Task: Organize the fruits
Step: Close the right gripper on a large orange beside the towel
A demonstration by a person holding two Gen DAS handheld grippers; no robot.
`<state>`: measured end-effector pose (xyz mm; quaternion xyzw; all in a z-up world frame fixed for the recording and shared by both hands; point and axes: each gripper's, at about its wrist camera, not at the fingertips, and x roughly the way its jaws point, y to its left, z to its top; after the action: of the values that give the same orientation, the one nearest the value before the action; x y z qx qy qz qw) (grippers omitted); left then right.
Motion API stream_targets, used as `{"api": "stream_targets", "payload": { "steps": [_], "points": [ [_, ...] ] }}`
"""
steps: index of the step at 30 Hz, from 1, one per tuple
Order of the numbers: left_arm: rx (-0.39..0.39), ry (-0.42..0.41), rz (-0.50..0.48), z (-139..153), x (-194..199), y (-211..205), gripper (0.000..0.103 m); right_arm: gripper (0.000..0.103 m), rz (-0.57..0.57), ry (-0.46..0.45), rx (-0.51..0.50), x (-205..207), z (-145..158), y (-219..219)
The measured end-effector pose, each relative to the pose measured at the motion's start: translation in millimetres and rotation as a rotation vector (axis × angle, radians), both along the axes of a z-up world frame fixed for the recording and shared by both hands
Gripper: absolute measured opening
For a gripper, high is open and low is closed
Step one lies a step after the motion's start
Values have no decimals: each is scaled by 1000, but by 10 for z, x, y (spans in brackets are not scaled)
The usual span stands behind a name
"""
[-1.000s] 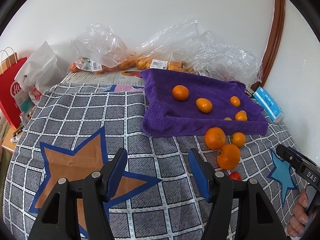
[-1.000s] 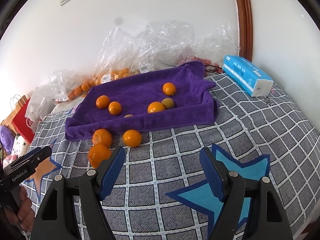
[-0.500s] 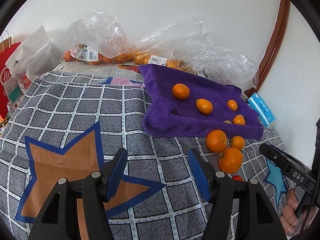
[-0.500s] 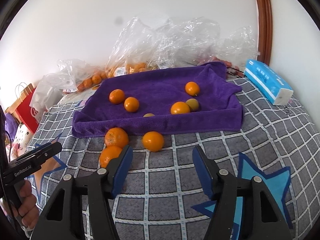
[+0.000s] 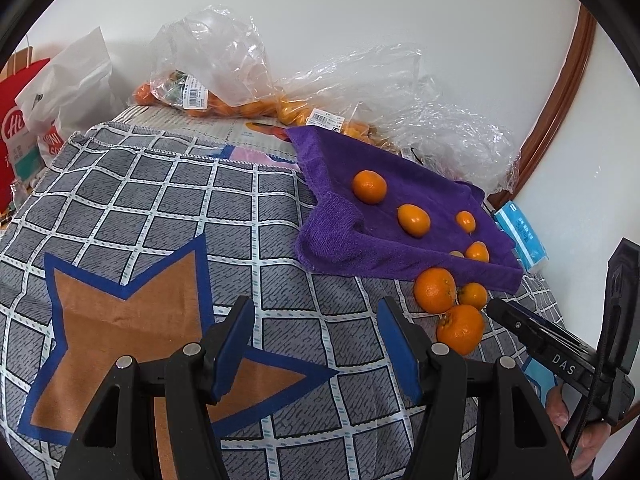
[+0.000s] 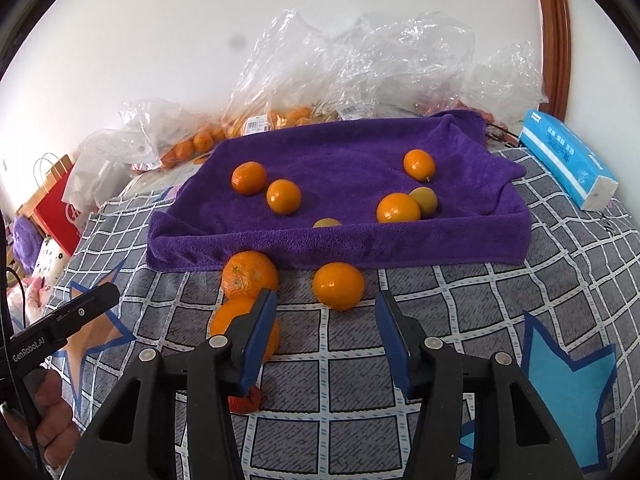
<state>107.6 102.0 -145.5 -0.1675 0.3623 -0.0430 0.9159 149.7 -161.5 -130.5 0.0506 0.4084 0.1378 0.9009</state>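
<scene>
A purple towel point(image 6: 352, 148) holds several small oranges and two greenish fruits. In front of its edge three oranges lie on the checked cloth: a big one point(image 6: 250, 274), a second point(image 6: 230, 318) just before it, and a smooth one point(image 6: 338, 286). My right gripper point(image 6: 326, 295) points at the smooth orange, which lies just past the tips in the gap; the jaws are closing, pads clear of it. A small red fruit point(image 6: 244, 402) lies under its left finger. My left gripper point(image 5: 316, 316) hangs open over the cloth with nothing between its fingers, left of the same oranges point(image 5: 435, 290).
Clear plastic bags of oranges point(image 6: 280, 120) lie along the wall behind the towel. A blue tissue pack point(image 6: 568, 160) sits at the right. A red paper bag point(image 5: 12, 120) and a white bag point(image 5: 68, 88) stand at the far left. A hand point(image 6: 52, 420) grips the other tool.
My right gripper has moved forward toward the loose oranges and its jaws have narrowed. The left gripper has shifted slightly and kept the same opening.
</scene>
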Motion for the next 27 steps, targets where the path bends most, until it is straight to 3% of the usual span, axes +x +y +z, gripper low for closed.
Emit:
{"api": "stream_targets", "payload": {
  "steps": [12, 18, 27],
  "points": [
    [38, 15, 40, -22, 19, 7, 61, 52, 0, 7, 44, -21, -32, -48],
    [25, 9, 56, -25, 13, 44, 61, 45, -22, 5, 21, 73, -66, -68],
    [-1, 16, 51, -50, 42, 58, 61, 44, -8, 40, -46, 328, -174, 38]
  ]
}}
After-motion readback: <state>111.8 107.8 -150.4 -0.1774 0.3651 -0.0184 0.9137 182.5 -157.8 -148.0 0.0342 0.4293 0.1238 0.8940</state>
